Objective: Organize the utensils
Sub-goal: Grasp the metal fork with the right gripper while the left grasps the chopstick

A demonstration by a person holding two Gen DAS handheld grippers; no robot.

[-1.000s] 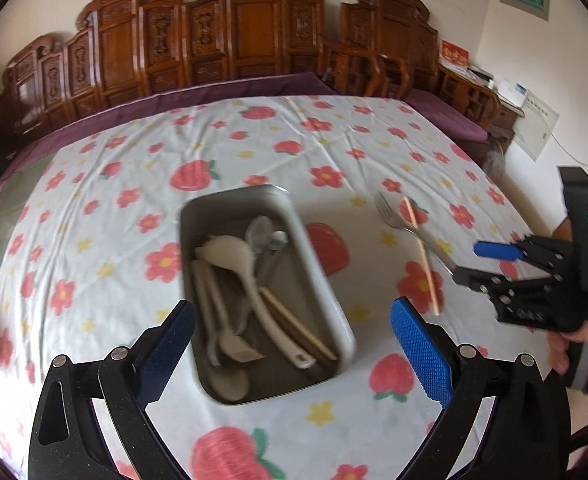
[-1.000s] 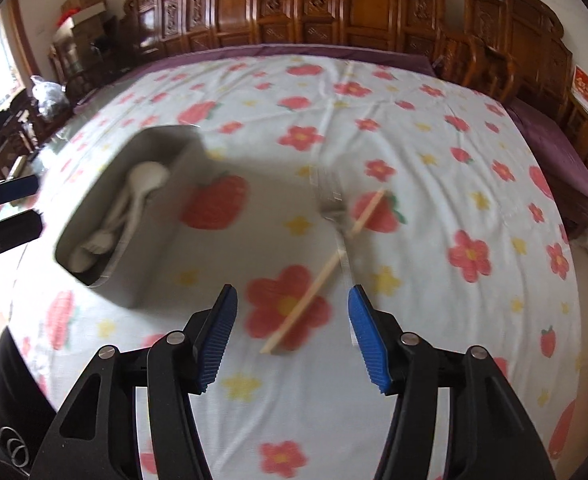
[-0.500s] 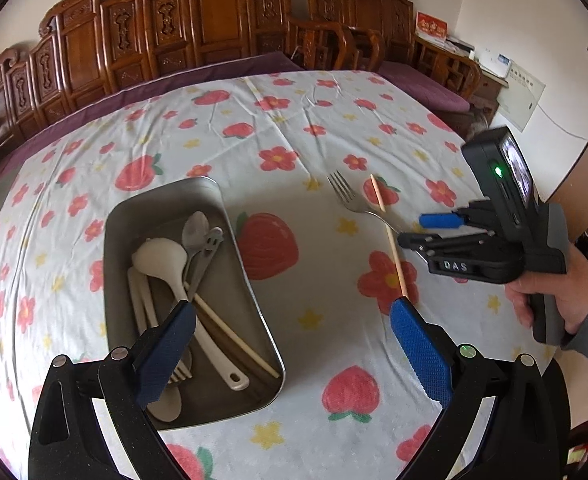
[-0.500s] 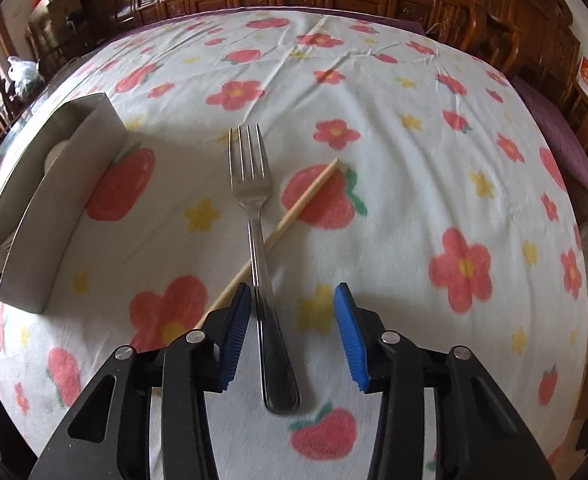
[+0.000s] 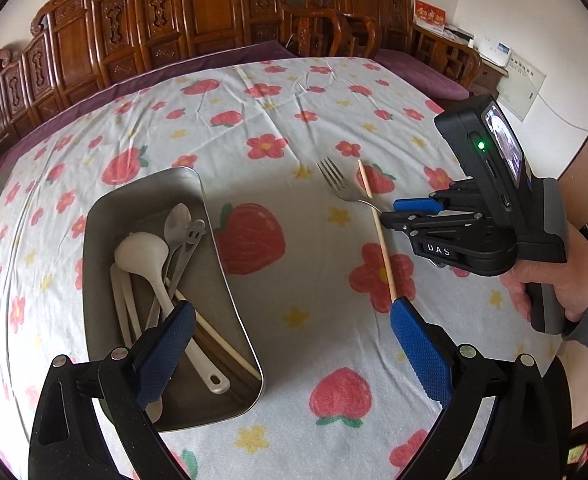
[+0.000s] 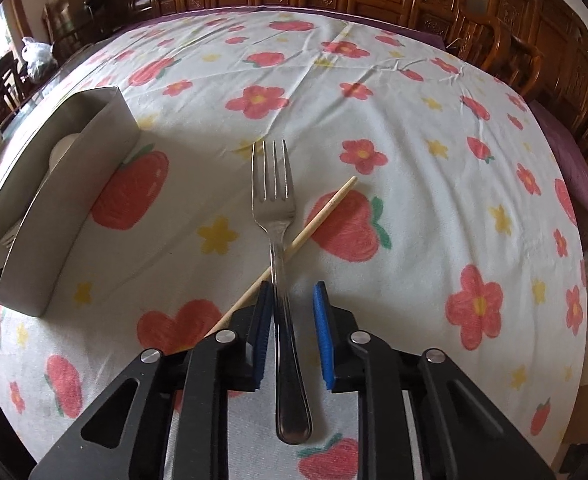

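Steel fork (image 6: 275, 216) lies flat on a round counter (image 5: 278, 264) covered by a white cloth printed with red flowers, strawberries and small yellow stars. Its tines point away from the right wrist camera and its handle runs back between the blue pads of the right gripper (image 6: 293, 304). Those jaws have just been closing and now stand narrow around the handle: the left pad is at or nearly on the metal, while a sliver of cloth shows between the handle and the right pad, so the fork is framed but not yet pinched. A single wooden chopstick (image 6: 294, 246) lies slantwise under the fork's neck, crossing it just ahead of the pads.

From the left wrist camera, the right gripper appears as a black tool with the white letters "DAS" on its body, a small green light on its housing, and a person's hand (image 5: 554, 280) round its grip. The left gripper (image 5: 290, 344) has its jaws wide apart with nothing between them. Its left pad hangs over a rectangular metal tray (image 5: 222, 264) holding pale plastic spoons (image 5: 146, 252), a grey metal spoon and another chopstick. Carved dark wooden chairs (image 5: 198, 12) line the far wall. Red signs there are too small to read.
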